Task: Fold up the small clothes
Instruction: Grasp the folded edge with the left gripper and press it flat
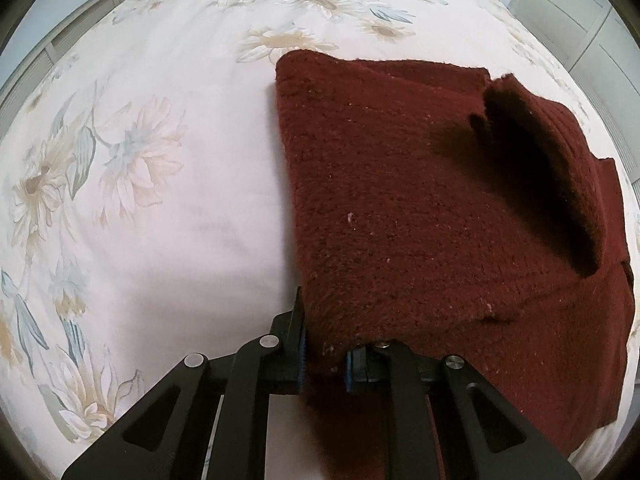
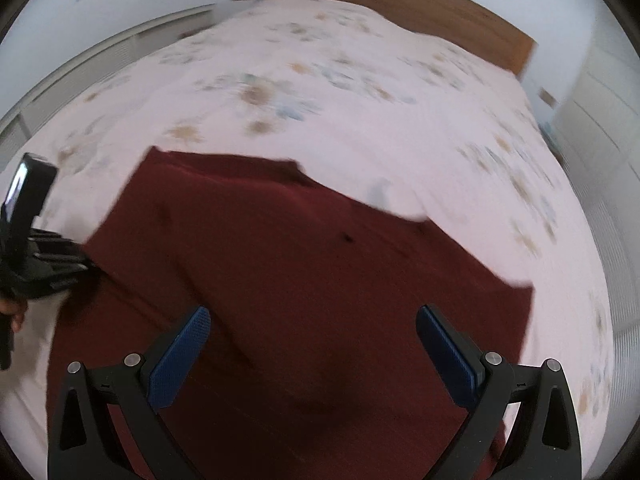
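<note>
I see my left gripper (image 1: pixel 325 354) pinching the near left corner of the dark red knitted garment (image 1: pixel 420 208), blue pads pressed into the wool. The garment lies folded on the floral bedspread (image 1: pixel 160 184), with one flap raised toward its right side.

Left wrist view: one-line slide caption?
Left gripper pinches the dark red sweater's near edge on the floral bedspread.
</note>
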The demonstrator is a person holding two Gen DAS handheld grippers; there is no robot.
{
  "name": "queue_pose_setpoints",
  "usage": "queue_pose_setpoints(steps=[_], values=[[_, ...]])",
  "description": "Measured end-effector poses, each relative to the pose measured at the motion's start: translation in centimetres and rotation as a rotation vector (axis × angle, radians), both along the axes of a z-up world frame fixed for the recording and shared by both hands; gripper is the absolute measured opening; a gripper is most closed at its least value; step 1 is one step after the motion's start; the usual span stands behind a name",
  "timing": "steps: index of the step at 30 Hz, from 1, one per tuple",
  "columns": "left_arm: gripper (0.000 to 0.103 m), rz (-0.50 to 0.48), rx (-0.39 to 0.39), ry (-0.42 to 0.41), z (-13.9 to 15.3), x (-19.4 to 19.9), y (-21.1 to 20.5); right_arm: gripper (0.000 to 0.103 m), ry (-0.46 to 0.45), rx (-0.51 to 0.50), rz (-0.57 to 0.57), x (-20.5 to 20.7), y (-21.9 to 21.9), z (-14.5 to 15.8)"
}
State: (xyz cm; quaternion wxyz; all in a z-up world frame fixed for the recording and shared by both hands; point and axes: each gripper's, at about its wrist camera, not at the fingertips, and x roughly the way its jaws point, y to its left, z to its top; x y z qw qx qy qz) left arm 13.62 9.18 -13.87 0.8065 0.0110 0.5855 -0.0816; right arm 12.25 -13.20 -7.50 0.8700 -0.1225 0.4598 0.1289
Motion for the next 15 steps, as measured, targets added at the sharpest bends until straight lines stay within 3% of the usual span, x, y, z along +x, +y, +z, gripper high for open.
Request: queue_pose_setpoints(steps=[7,12,13,15], values=[[0.012,0.007,-0.001,-0.005,-0.1,-0.6,0.3,0.102,0.009,-0.082,0.116,2.7,7.8,-2.7],[0.012,0.006,0.0,0.001,-0.1,0.3,1.1,0.102,0.037,-0.166,0.096,4.4,9.3,-5.2],[0.012,0.004,0.002,0.001,-0.1,0.4,0.9,0.1,0.051,-0.174,0.079,4.7,9.0,-5.5],[0.012,0.003,0.005,0.003,-0.1,0.5,0.8,0.075,0.077,-0.152,0.06,5.2,8.2,-5.7]])
